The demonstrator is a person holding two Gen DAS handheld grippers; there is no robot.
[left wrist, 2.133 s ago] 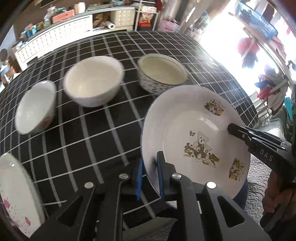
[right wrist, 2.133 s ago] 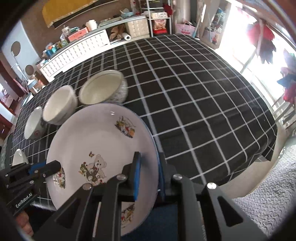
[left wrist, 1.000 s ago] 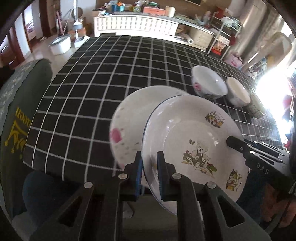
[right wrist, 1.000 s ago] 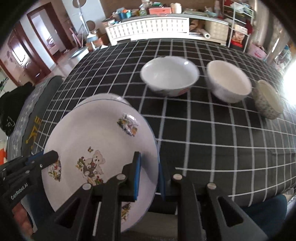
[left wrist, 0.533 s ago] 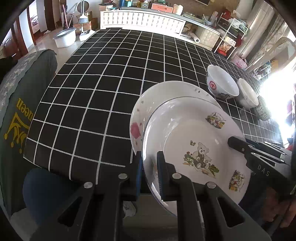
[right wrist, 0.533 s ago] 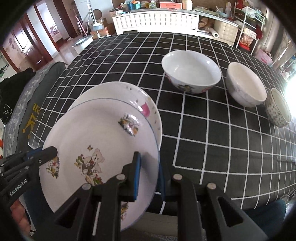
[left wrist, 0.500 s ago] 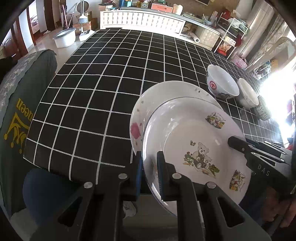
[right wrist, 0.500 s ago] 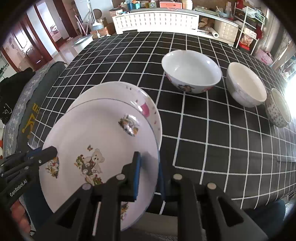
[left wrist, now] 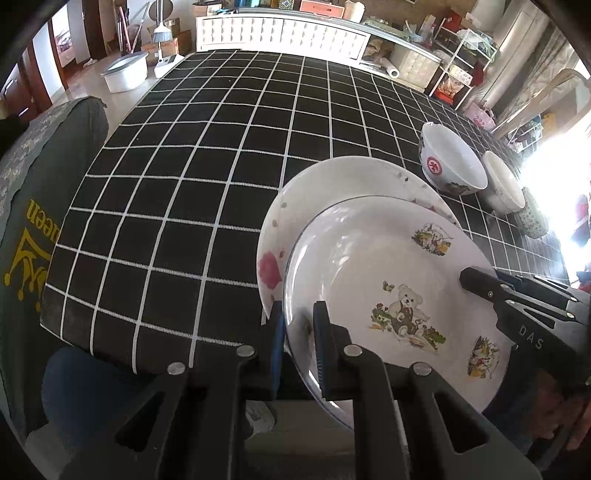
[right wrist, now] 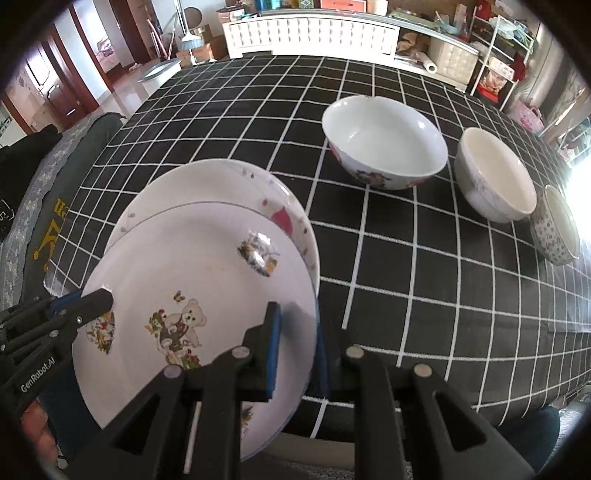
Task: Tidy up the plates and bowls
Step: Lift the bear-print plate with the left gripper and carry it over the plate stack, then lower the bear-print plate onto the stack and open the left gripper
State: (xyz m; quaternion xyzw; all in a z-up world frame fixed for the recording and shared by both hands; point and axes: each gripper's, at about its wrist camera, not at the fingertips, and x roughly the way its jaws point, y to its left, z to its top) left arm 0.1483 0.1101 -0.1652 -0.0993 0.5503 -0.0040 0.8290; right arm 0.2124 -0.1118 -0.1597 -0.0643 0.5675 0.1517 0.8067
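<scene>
Cluttered room: white cabinet (left wrist: 280, 35) along the far wall, wire shelves (right wrist: 495, 51) at right, a basin (left wrist: 123, 75) on the floor. Table (left wrist: 192, 177) under a black cloth with a white grid.

Count: 2 plates, 3 bowls.

Bear plate (left wrist: 388, 288) held over the near table edge, gripped from both sides. It overlaps the pink-flower plate (left wrist: 332, 192), which lies flat on the cloth; whether the two touch cannot be told.

Left gripper (left wrist: 299, 343): jaws clenched on the bear plate's near rim, one blue pad above and one below. In the right wrist view it enters from the lower left (right wrist: 79, 306).

Right gripper (right wrist: 297, 347): jaws clamped on the opposite rim of the same plate. In the left wrist view it sits at the plate's right edge (left wrist: 476, 282).

Bowls in a row on the right part of the table, apart from the plates: large bowl (right wrist: 384, 140) with red emblem, plain bowl (right wrist: 495, 177) next, small patterned bowl (right wrist: 556, 229) last, nearest the bright window side.
</scene>
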